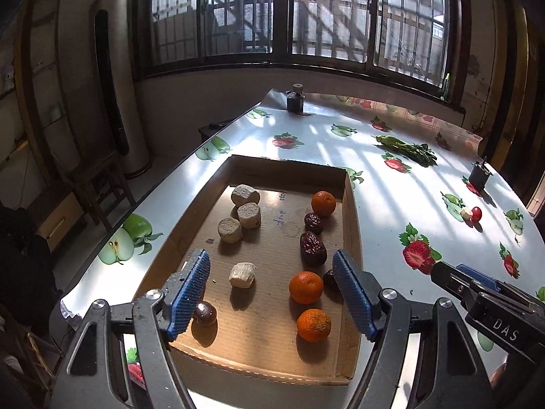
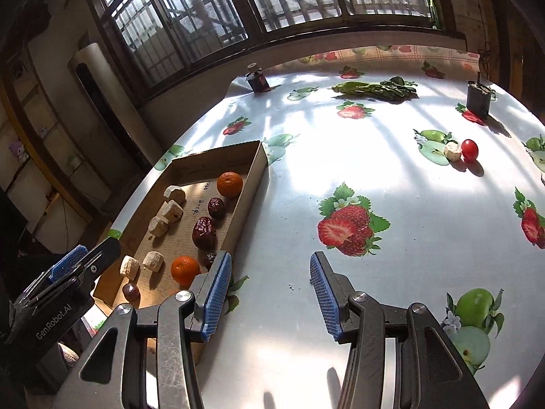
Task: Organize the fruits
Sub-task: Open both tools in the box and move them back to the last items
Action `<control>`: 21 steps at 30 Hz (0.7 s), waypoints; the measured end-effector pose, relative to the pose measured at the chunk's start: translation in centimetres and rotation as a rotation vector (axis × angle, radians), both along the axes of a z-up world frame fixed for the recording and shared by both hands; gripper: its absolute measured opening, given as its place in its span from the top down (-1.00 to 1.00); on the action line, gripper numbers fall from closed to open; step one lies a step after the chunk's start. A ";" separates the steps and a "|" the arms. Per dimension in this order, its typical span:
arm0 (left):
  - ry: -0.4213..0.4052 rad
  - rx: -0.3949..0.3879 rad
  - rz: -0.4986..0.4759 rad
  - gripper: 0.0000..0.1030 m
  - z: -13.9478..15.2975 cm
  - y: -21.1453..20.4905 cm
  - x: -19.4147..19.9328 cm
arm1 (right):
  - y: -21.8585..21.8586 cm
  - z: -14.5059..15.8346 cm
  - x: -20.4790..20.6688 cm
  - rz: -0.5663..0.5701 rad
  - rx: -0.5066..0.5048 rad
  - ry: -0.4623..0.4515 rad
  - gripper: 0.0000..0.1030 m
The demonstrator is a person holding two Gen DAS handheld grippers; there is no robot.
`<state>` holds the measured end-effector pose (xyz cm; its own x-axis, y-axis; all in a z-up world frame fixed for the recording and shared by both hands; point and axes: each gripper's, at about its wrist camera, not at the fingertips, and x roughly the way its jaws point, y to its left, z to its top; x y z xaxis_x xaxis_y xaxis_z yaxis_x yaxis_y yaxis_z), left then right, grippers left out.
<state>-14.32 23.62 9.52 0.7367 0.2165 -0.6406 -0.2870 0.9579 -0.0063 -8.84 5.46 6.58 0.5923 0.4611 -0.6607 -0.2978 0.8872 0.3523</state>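
Note:
A shallow cardboard tray (image 1: 351, 225) lies on the table. It holds three oranges (image 1: 306, 287), wrinkled dark red dates (image 1: 312, 247), several pale cut chunks (image 1: 242, 274) and one small dark round fruit (image 1: 205, 313). My left gripper (image 1: 272, 272) hovers open over the tray's near half, nothing between its blue pads. My right gripper (image 2: 269, 293) is open over bare tablecloth just right of the tray (image 2: 252, 187), also empty. Far out on the table sit a red cherry tomato (image 2: 469, 150) and a pale chunk (image 2: 453, 151), touching or nearly so.
The tablecloth (image 2: 340, 177) is white with printed strawberries and apples. A green leafy vegetable (image 2: 374, 88) lies at the back. Two small dark boxes (image 2: 478, 100) (image 2: 258, 80) stand near the far edge. The table's left edge drops off beside the tray.

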 end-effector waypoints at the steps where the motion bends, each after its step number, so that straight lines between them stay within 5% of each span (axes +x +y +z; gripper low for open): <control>1: 0.000 0.005 -0.004 -0.44 0.1 -0.3 0.0 | -0.3 0.0 -0.1 -0.003 0.005 -0.001 -0.05; 15: 0.038 0.052 -0.102 -0.44 0.2 -4.9 0.8 | -5.9 0.7 -0.2 -0.081 0.037 -0.013 -0.12; 21: 0.064 0.023 -0.148 -0.44 -0.2 -6.4 1.8 | -12.0 0.7 0.6 -0.188 -0.047 -0.026 -0.24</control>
<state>-12.53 17.24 9.29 0.7192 0.1238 -0.6836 -0.1419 0.9894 0.0299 -8.26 -6.55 7.27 0.6819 0.3100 -0.6626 -0.1339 0.9434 0.3035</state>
